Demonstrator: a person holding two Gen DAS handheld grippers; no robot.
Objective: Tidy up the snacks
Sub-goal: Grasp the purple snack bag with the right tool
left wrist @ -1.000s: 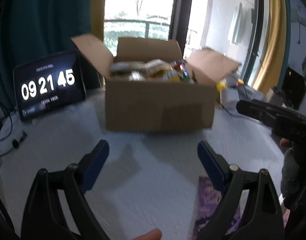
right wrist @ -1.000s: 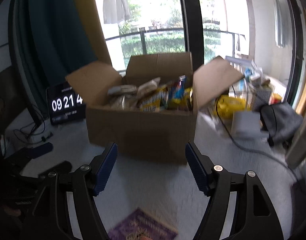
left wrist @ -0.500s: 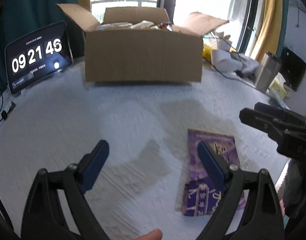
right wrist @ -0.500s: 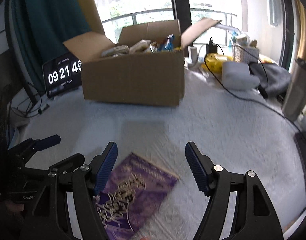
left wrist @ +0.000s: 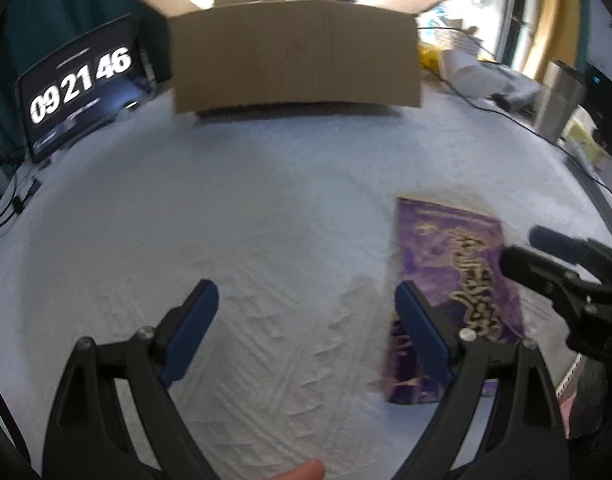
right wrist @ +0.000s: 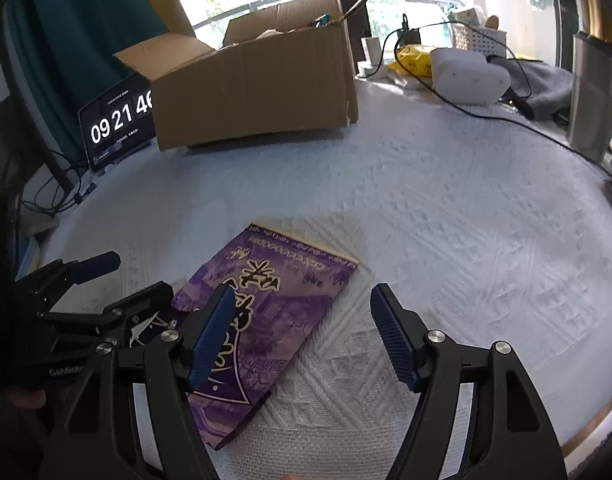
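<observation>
A flat purple snack box with gold lettering (right wrist: 274, 304) lies on the white textured tablecloth (right wrist: 446, 240); it also shows in the left wrist view (left wrist: 454, 276). An open cardboard box (right wrist: 258, 80) with snacks inside stands at the back, also in the left wrist view (left wrist: 298, 56). My left gripper (left wrist: 306, 320) is open and empty, with its right finger over the purple box's left edge. My right gripper (right wrist: 302, 332) is open and empty, its left finger above the purple box. The right gripper (left wrist: 566, 264) shows at the right of the left wrist view.
A tablet clock (left wrist: 78, 88) stands left of the cardboard box. A steel tumbler (right wrist: 594, 96), a white device (right wrist: 466, 76), grey cloth, a yellow bag (right wrist: 414, 60) and cables lie at the back right. The table's edge runs close on the right.
Both grippers have lowered and pulled back from the cardboard box toward the purple box, which now lies close under the fingers. Both stay open.
</observation>
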